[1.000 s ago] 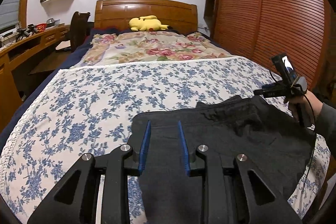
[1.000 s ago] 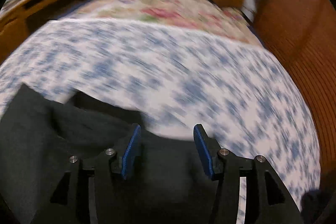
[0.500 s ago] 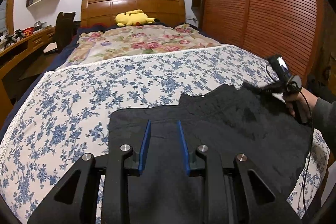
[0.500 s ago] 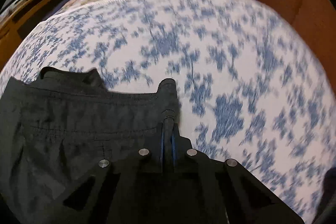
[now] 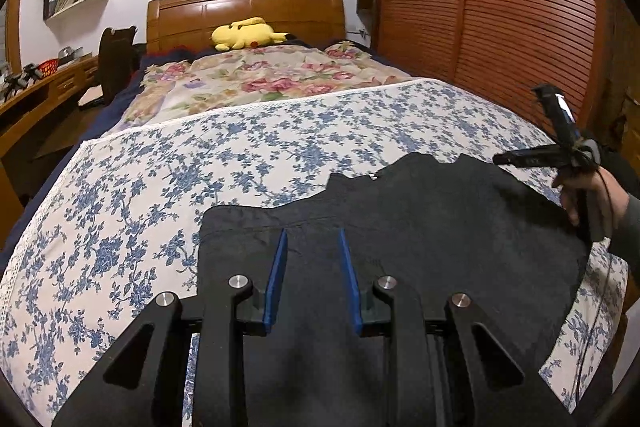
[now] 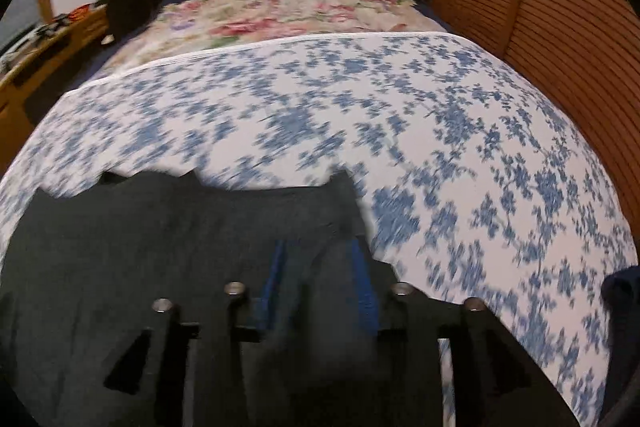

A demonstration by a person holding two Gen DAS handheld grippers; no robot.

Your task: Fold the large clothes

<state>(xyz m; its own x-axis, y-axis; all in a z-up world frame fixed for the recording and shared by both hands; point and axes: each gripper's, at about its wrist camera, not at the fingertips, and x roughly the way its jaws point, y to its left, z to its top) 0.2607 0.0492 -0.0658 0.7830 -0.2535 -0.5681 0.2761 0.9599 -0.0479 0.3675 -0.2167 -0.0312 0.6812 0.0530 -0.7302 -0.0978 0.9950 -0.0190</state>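
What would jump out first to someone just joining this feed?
The large black cloth garment spread flat across the near end of the blue-flowered white bedspread, with the left gripper open right over it. Then the bright yellow plush toy lying against the wooden headboard at the far end, and the slatted reddish-brown wardrobe doors along the right.

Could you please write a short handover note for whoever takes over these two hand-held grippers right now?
Left hand-held gripper: open, empty, over the near left part of the black garment.
Right hand-held gripper: open, empty, by the garment's right corner; this view is blurred.
The garment lies spread fairly flat at the near end of the bed, on the blue floral bedspread, waistband edge facing the headboard.
Done: garment laid out.
Left: no fold is visible yet, so all the folding remains. I would grip the two waistband corners first.
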